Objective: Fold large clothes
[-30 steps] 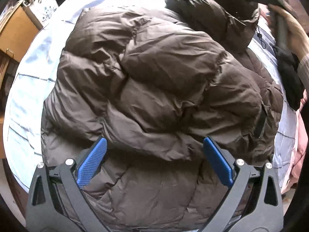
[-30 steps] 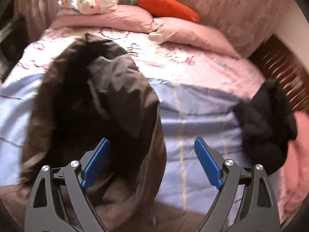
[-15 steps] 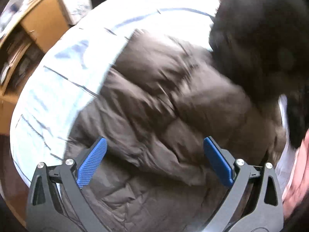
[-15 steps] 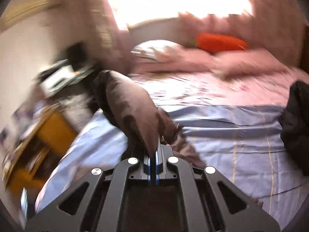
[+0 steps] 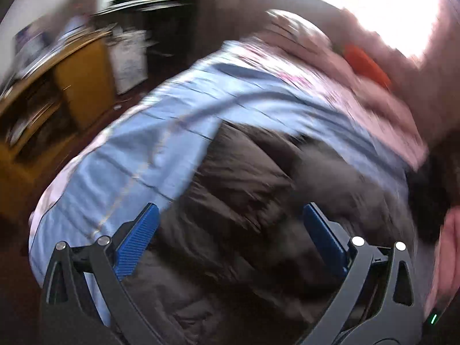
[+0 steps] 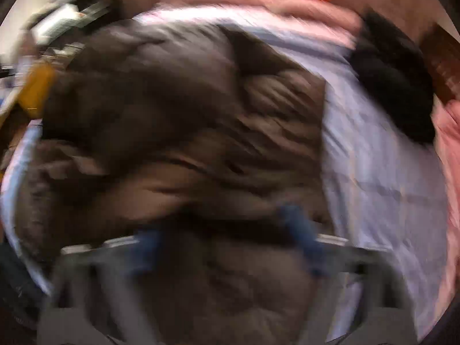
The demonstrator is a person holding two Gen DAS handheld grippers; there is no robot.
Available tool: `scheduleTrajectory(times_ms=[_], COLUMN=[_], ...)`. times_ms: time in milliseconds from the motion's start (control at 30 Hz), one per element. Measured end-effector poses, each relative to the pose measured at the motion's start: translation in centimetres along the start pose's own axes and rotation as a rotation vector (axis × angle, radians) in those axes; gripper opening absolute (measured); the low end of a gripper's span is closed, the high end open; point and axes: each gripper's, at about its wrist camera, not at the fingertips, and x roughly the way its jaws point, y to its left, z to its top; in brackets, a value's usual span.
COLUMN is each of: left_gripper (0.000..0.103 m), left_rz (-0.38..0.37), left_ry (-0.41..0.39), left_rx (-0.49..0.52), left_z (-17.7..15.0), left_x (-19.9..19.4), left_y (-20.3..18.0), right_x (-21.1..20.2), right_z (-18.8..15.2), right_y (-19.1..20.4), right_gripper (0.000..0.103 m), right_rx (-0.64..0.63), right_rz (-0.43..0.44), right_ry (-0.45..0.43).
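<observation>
I am holding my left gripper [image 5: 230, 230] wide open over the brown jacket [image 5: 258, 230], gripping nothing; my right gripper [image 6: 227, 238] has just been opening and is standing wide too, blurred, with the jacket beneath it rather than pinched between the pads. The jacket is lying bunched on the blue sheet [image 5: 161, 143] of the bed, a black garment [image 6: 394, 86] well apart near the far edge. In my judgement the fold is partly done: one flap appears laid over, with squaring, further folds and the black garment remaining.
</observation>
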Motion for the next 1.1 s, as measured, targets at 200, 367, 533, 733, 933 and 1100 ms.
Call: scheduleTrajectory(times_ms=[200, 367, 533, 733, 933, 1100], left_gripper=[0.101, 0.101, 0.101, 0.101, 0.101, 0.100], left_rz=[-0.066, -0.025, 0.025, 0.058, 0.124, 0.052], left_ry=[0.149, 0.244, 0.402, 0.407, 0.211, -0.068], left_rx=[0.190, 0.295, 0.289, 0.330, 0.395, 0.436], left_z=[-3.1, -5.8, -8.1, -9.0, -8.5, -7.6], left_x=[3.8, 6.8, 11.7, 14.2, 9.5, 3.4], left_y=[-5.7, -8.2, -7.5, -8.1, -9.4, -10.2], right_x=[-5.2, -2.4, 6.1, 9.9, 5.4, 1.8], right_z=[1.4, 4.9, 5.6, 6.1, 5.5, 4.6], right_y=[-2.3, 5.0, 8.4, 7.8, 8.5, 8.2], right_gripper=[0.028, 0.021, 0.021, 0.021, 0.021, 0.021], right_rx=[0.290, 0.087, 0.017, 0.040, 0.071, 0.130], right_rz=[0.136, 0.235, 0.147, 0.125, 0.113, 0.128], right_ry=[-0.223, -0.148, -0.008, 0.026, -0.065, -0.169])
